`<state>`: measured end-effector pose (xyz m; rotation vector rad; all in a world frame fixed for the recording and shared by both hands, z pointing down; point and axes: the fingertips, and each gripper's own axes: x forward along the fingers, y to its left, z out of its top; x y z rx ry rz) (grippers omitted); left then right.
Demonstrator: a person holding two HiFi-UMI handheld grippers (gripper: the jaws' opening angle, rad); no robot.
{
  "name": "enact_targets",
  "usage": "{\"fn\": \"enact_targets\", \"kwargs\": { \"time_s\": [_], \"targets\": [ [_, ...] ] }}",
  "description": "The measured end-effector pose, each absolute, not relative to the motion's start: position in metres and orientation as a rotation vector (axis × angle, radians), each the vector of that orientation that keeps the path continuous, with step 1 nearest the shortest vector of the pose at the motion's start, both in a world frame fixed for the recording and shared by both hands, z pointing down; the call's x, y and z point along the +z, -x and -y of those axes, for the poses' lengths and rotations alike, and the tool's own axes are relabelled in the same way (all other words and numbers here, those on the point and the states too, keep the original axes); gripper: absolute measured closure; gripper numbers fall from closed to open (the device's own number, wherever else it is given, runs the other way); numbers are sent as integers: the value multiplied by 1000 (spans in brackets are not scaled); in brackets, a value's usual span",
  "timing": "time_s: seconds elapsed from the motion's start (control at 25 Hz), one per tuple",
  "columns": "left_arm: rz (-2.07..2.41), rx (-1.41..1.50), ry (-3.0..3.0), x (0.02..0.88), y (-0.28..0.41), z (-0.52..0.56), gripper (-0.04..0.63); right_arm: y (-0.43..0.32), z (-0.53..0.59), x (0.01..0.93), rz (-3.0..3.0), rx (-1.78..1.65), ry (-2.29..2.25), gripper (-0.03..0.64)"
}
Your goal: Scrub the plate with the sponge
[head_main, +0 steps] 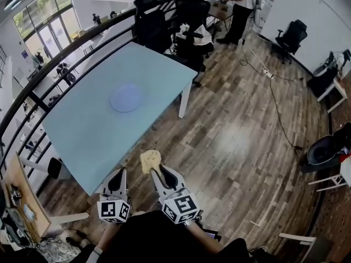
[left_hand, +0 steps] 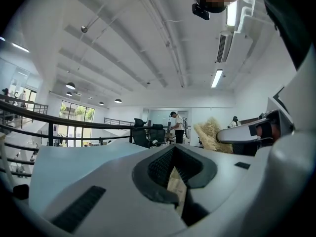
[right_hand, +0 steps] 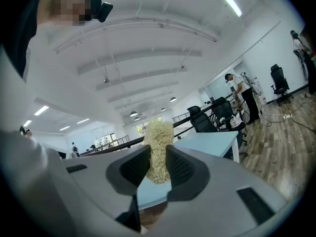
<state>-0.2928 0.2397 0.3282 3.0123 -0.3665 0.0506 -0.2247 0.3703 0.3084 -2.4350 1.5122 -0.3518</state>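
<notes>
A pale blue round plate (head_main: 125, 97) lies flat near the middle of the light blue table (head_main: 82, 130). My right gripper (head_main: 153, 171) is shut on a yellow fibrous sponge (head_main: 150, 160), which sticks up between its pads (right_hand: 157, 152). It hovers off the table's near corner, well short of the plate. Beside it on the left, my left gripper (head_main: 117, 181) is shut with nothing in it, its jaws meeting at the tips (left_hand: 175, 152). The left gripper view also catches the sponge (left_hand: 212, 136) to its right. The plate shows in neither gripper view.
Black office chairs (head_main: 159, 26) crowd the table's far end. A dark railing (head_main: 33, 100) runs along its left side. A person (head_main: 239, 10) stands at the back. A cable (head_main: 274, 92) trails over the wooden floor, with another chair (head_main: 290, 37) and dark gear (head_main: 323, 149) at right.
</notes>
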Motion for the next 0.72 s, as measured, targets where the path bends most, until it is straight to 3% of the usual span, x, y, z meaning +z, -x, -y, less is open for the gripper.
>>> {"fn": "enact_targets", "kwargs": {
  "time_s": [0.72],
  "targets": [
    [477, 71, -2964, 345, 221, -229, 594, 140, -364, 323, -1553, -404, 2422, 534]
  ]
}}
